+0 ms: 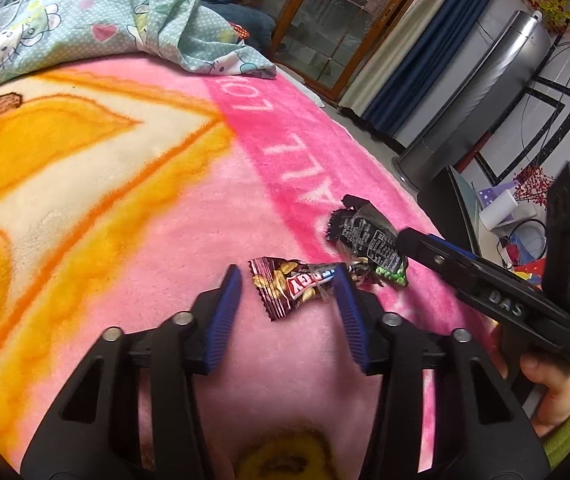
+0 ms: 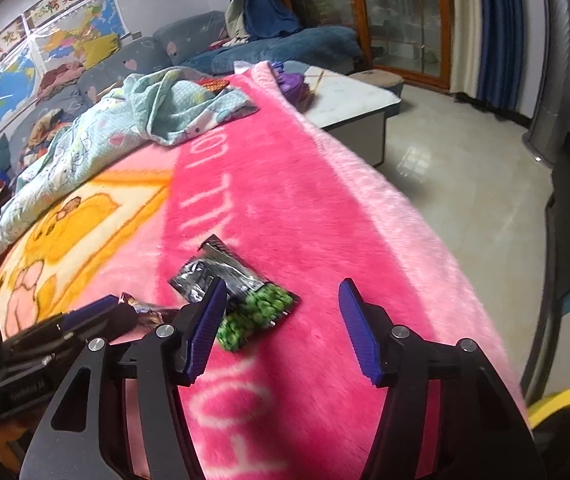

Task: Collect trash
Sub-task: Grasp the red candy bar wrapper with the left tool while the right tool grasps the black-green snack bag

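On fluffy pink blanket [image 1: 189, 216]: crinkled foil peanut wrapper [image 1: 285, 286] being straddled by left gripper [image 1: 287, 280], jaws half open, right pad touching, unpinched. At two o'clock, glossy black pea packet [image 2: 241, 296] being touched by right gripper [image 2: 283, 294], jaws apart, empty.

We see a pink blanket [image 1: 189, 208] with yellow, orange and cream cartoon shapes and a hot-pink band of white letters. At upper left lies a teal dotted sheet [image 1: 85, 28]. One wrapper [image 1: 285, 284] is maroon, another [image 1: 369, 240] black and green.
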Demonstrator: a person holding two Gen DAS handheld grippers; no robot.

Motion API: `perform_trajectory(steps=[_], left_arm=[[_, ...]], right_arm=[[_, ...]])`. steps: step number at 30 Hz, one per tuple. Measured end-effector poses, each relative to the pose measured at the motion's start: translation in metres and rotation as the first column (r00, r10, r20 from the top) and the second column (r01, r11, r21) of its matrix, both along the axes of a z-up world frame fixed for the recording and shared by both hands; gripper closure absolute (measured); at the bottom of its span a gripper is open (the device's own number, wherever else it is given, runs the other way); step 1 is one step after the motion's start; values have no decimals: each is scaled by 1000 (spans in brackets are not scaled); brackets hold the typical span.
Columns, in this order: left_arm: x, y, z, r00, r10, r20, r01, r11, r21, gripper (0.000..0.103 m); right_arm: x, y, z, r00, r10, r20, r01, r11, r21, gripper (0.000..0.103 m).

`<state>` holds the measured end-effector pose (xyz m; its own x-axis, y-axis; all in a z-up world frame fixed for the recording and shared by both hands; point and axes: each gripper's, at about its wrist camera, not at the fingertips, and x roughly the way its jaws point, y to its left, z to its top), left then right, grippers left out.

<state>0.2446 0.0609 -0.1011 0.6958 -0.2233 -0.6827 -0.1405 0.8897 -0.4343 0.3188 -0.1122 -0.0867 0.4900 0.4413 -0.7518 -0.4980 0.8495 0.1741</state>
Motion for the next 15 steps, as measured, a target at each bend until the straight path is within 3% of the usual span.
perform_trajectory(steps=[6,10,15], left_arm=[[-2,-4,-1,1000,-26,2,26,1000,-15,81],[-4,-9,-1,998,-57,5,57,998,-36,90],[-8,-16,2,997,-78,6,78,997,-23,94]], right_arm=[[0,12,-9,999,44,-20,-45,999,-20,52],[-6,3,-10,999,49,-12,-49,999,-3,61],[-14,-3,-10,998,60,-21,-59,998,23,76]])
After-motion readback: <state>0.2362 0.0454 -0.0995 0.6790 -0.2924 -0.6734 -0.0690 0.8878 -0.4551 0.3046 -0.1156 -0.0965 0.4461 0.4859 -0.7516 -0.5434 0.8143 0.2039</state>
